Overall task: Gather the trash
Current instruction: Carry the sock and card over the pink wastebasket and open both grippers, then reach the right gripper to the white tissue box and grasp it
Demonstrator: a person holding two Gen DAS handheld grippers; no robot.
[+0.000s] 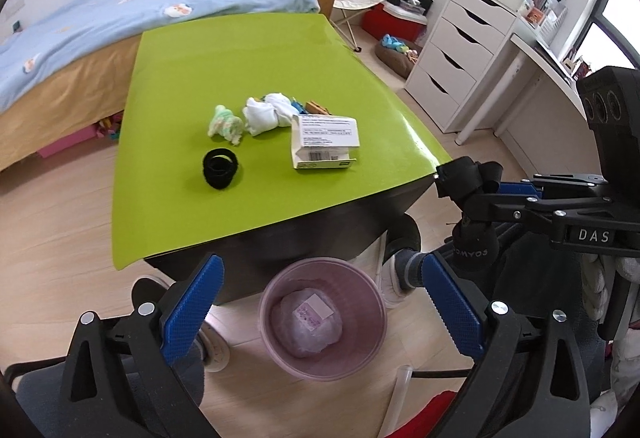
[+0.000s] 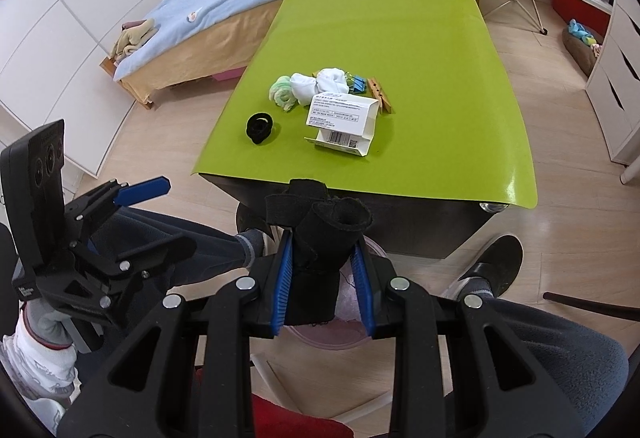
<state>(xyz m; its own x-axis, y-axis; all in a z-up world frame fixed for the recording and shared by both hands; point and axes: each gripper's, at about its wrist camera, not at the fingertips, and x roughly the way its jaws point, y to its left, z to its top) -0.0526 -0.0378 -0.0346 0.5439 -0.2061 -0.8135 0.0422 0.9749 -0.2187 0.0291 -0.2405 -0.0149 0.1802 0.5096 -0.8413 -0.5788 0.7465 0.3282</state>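
1. Left wrist view, gripper. The left gripper [image 1: 316, 302] hangs over the floor in front of the table, its blue pads spread wide with nothing between them. Judged idle, kept clear of the bin mouth.
2. Left wrist view, bin. A pink wastebasket [image 1: 323, 322] stands on the floor just before the table's near edge, directly under the spread fingers. A crumpled plastic wad with a small label lies at its bottom. Its place at the seated person's feet suits quick drops from the tabletop.
3. Left wrist view, table. The green table [image 1: 240, 49] carries a black hair tie [image 1: 220, 169], a green-and-white cloth ball [image 1: 225, 125], white balled socks [image 1: 267, 113] and an opened white carton [image 1: 325, 141], all grouped near the middle.
4. Left wrist view, other tool. The right gripper [image 1: 472, 181] enters from the right, beside the table corner, with black fabric at its tip.
5. Right wrist view, gripper. The right gripper [image 2: 322, 258] has its fingers narrowed onto a rolled black fabric strip [image 2: 316, 238], pinched at the lower part so the loose end stands above the pads.
6. Right wrist view, position. The strip sits above the bin's pink rim [image 2: 320, 340], mostly hidden below; release looks like the next call.
7. Right wrist view, table. Blue binder clips [image 2: 359, 83] and wooden clothespins [image 2: 380, 91] lie behind the carton.
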